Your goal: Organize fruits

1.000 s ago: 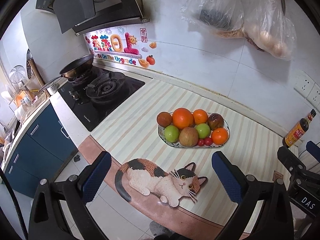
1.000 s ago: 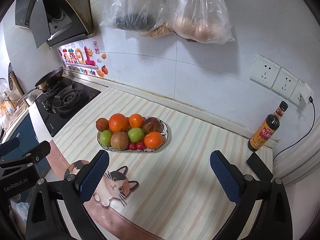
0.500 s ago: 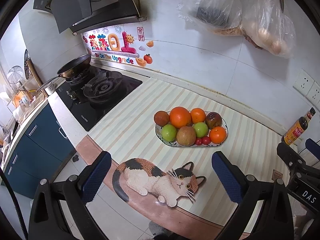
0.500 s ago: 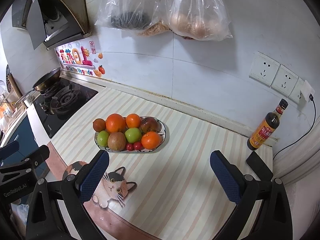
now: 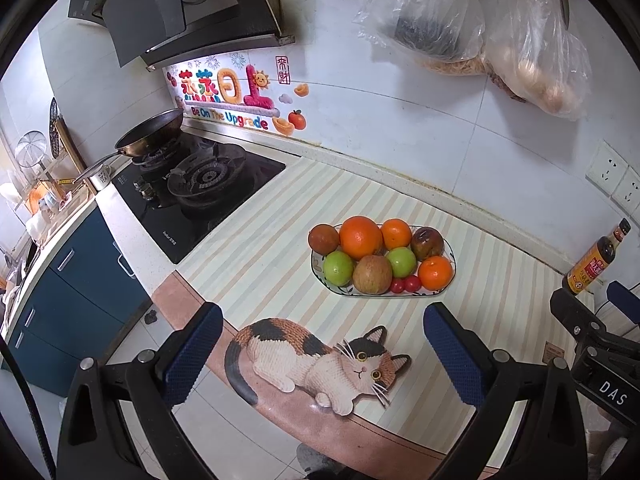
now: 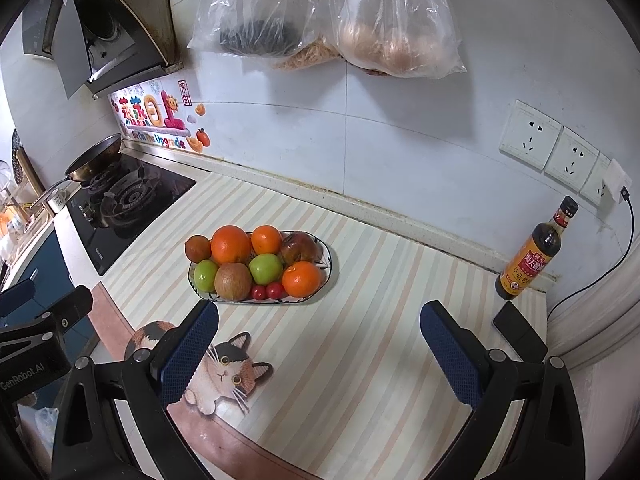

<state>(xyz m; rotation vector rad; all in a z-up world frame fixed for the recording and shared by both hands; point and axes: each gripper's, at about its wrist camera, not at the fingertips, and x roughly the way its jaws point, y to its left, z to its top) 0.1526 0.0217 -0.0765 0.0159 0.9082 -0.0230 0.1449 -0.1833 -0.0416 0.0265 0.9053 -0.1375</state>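
An oval patterned plate [image 5: 451,254] [image 6: 327,259] sits mid-counter on the striped mat, heaped with fruit: a big orange [image 5: 360,237] [image 6: 230,244], smaller oranges [image 5: 437,273] [image 6: 301,279], green apples [image 5: 338,268] [image 6: 265,269], brownish fruits [image 5: 372,274] [image 6: 233,281] and two cherry tomatoes [image 5: 404,284] [image 6: 267,291]. My left gripper [image 5: 322,348] hovers open near the counter's front edge, over the cat picture. My right gripper [image 6: 320,344] is open too, in front and to the right of the plate. Neither holds anything.
A gas hob [image 5: 200,196] with a frying pan [image 5: 154,132] lies at the left. A sauce bottle [image 6: 530,254] and a dark phone [image 6: 520,330] stand at the right by the wall sockets [image 6: 528,134]. Plastic bags [image 6: 328,20] hang on the wall above.
Both views have shifted slightly, and the plate sits a little lower and nearer in the right wrist view. The fruit has not moved and both grippers stay open.
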